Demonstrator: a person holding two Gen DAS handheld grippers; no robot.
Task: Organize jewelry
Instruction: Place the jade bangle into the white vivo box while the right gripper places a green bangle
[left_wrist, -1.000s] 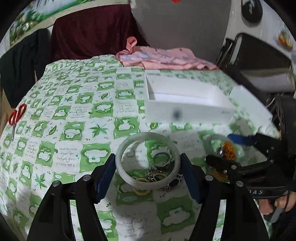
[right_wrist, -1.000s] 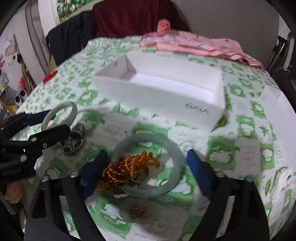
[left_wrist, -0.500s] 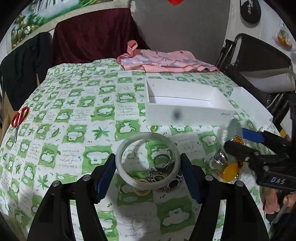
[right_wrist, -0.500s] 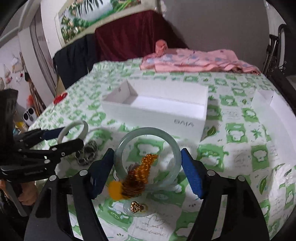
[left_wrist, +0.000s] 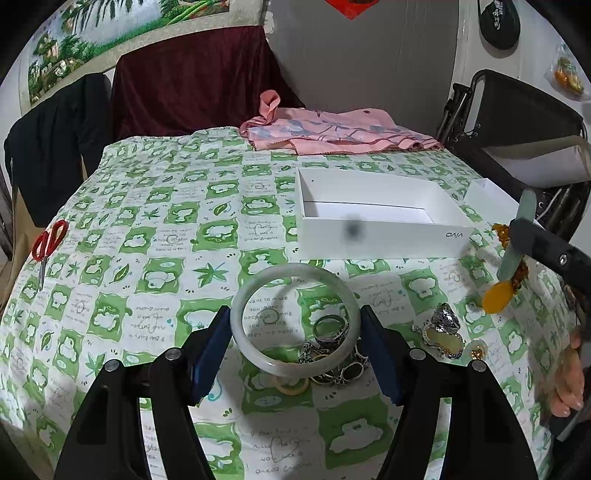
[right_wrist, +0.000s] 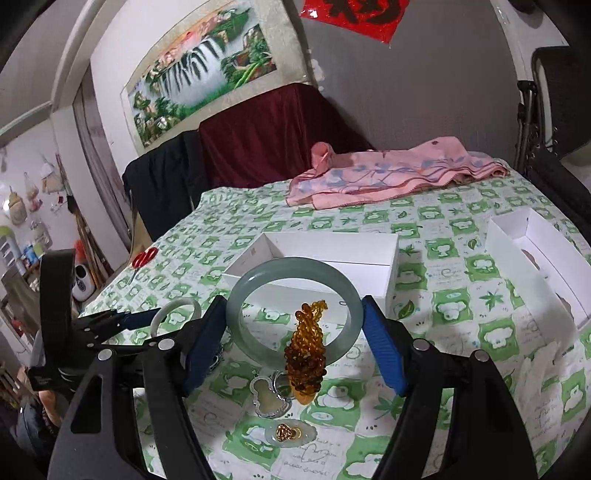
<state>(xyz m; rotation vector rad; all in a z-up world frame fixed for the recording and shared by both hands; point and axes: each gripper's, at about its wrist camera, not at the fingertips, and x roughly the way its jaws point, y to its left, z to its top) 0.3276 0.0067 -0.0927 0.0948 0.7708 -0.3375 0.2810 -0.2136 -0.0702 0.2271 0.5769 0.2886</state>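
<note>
Barely begun. White box (left_wrist: 373, 236), upper right of centre, looks empty. Left hand-held gripper (left_wrist: 295, 345) pinches a pale bangle (left_wrist: 295, 317) low over the ring pile (left_wrist: 332, 354). Right hand-held gripper (right_wrist: 293, 325) clamps a green bangle (right_wrist: 293, 314), amber beads (right_wrist: 306, 350) dangling through it. Pendants (right_wrist: 269, 400) lie on the worktop (left_wrist: 155, 229), unsorted.

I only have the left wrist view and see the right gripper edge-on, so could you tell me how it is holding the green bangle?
Observer: The right gripper clamps the green bangle across its width, one pad on each side.
Operator: Thank you; how do the amber beads sit?
Observer: The amber beads cross the ring's near rim and hang below it.
Operator: Is the narrow box open?
Observer: Yes, the narrow white box stands open.
</note>
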